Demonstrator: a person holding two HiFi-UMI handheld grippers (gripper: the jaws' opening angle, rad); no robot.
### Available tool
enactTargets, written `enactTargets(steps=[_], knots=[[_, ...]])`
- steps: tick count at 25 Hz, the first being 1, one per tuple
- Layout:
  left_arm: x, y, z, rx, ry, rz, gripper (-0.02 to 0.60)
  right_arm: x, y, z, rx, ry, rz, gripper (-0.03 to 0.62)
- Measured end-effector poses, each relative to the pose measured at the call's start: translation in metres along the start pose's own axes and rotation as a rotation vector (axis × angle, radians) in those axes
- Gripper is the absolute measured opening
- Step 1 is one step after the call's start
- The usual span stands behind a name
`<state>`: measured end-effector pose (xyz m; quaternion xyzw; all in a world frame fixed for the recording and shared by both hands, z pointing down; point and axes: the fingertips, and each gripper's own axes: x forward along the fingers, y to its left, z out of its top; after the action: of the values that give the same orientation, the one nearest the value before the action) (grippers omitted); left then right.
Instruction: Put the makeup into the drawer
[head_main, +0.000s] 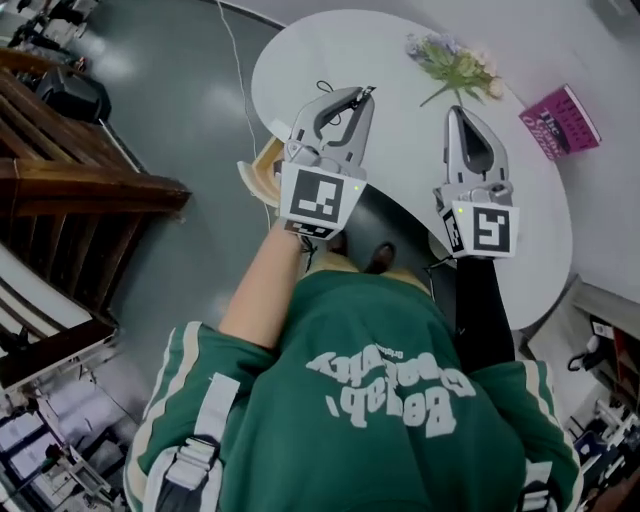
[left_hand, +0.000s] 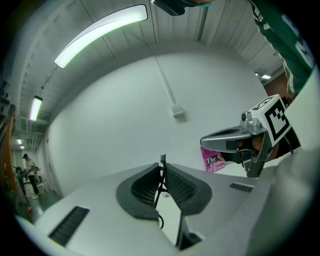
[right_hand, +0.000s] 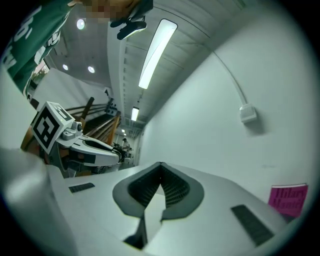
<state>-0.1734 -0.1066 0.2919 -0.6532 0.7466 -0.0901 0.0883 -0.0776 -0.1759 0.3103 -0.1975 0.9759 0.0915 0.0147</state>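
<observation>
The left gripper (left_hand: 162, 163) is pinched nearly shut on a thin black wiry thing (left_hand: 159, 190) above the white table (head_main: 410, 130). It may be the makeup. It looks light and bendy, so a soft hold near its middle is best. The right gripper (right_hand: 160, 164), also above the table, is closed and holds nothing.

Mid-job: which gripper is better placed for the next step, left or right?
Left, probably. The left gripper is shut on a thin black item; the right gripper is shut with nothing between its jaws, so it has nothing to stow.
</observation>
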Motion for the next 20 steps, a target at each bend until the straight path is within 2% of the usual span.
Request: enactTargets(steps=[6, 11, 13, 16, 20], knots=[[-0.06, 0.074, -0.002, 0.015, 0.025, 0.169, 0.048, 0.058, 0.087, 0.018, -0.002, -0.03, 0.199, 0.009], [-0.089, 0.105, -0.031, -0.012, 0.079, 0.233, 0.048, 0.08, 0.133, 0.016, 0.001, -0.026, 0.283, 0.009], [-0.097, 0.108, -0.063, -0.046, 0.141, 0.242, 0.048, 0.082, 0.146, 0.014, 0.0, -0.016, 0.309, 0.009], [-0.104, 0.108, -0.13, -0.092, 0.27, 0.235, 0.048, 0.087, 0.16, 0.024, 0.03, -0.033, 0.313, 0.009], [-0.114, 0.096, -0.227, -0.167, 0.467, 0.187, 0.048, 0.088, 0.164, 0.011, -0.001, 0.011, 0.329, 0.009]])
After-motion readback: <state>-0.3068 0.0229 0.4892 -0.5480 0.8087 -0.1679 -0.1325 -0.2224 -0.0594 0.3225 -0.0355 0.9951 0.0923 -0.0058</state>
